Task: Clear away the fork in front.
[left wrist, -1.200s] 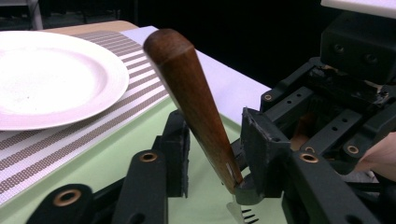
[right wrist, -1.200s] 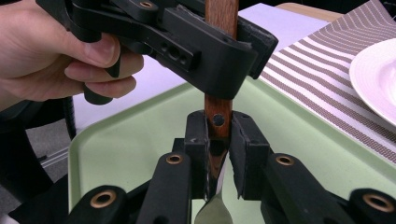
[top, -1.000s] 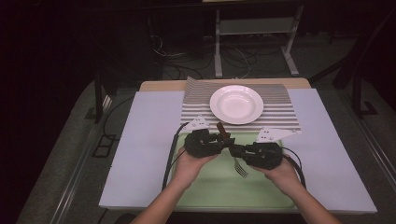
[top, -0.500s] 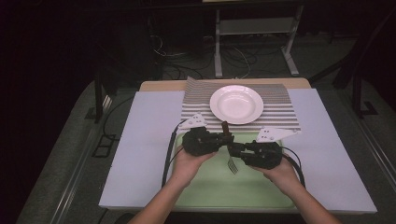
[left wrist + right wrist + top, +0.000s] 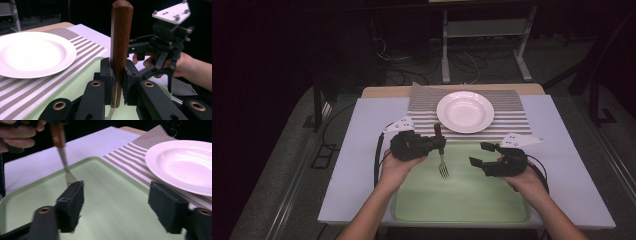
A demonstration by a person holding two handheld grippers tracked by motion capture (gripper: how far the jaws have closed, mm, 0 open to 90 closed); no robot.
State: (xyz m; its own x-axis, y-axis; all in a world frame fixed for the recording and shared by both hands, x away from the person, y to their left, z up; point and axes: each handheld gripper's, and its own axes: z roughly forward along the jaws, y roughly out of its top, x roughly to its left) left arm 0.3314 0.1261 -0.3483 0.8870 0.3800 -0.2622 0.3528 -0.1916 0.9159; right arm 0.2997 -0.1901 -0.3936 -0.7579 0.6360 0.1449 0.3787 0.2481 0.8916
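Observation:
A fork with a brown wooden handle [image 5: 121,37] stands upright between the jaws of my left gripper [image 5: 119,75], which have just been closing and are shut on the handle. In the high view the fork [image 5: 443,165] hangs tines-down from the left gripper [image 5: 438,145] over the green tray [image 5: 472,195]. My right gripper [image 5: 479,154] sits to the fork's right, apart from it. Its jaws have just been opening and nothing is between them. The right gripper view looks past the open right gripper [image 5: 120,205] to the fork [image 5: 63,157] at upper left.
A white plate [image 5: 465,111] rests on a striped placemat [image 5: 512,117] beyond the tray. A pale cloth [image 5: 362,150] covers the table. The plate [image 5: 185,162] lies close to the right gripper's far jaw. Dark floor, cables and a stand lie behind the table.
The right gripper has opened, let go of the fork and drawn away to the right. The left gripper keeps the fork and has shifted slightly left and up.

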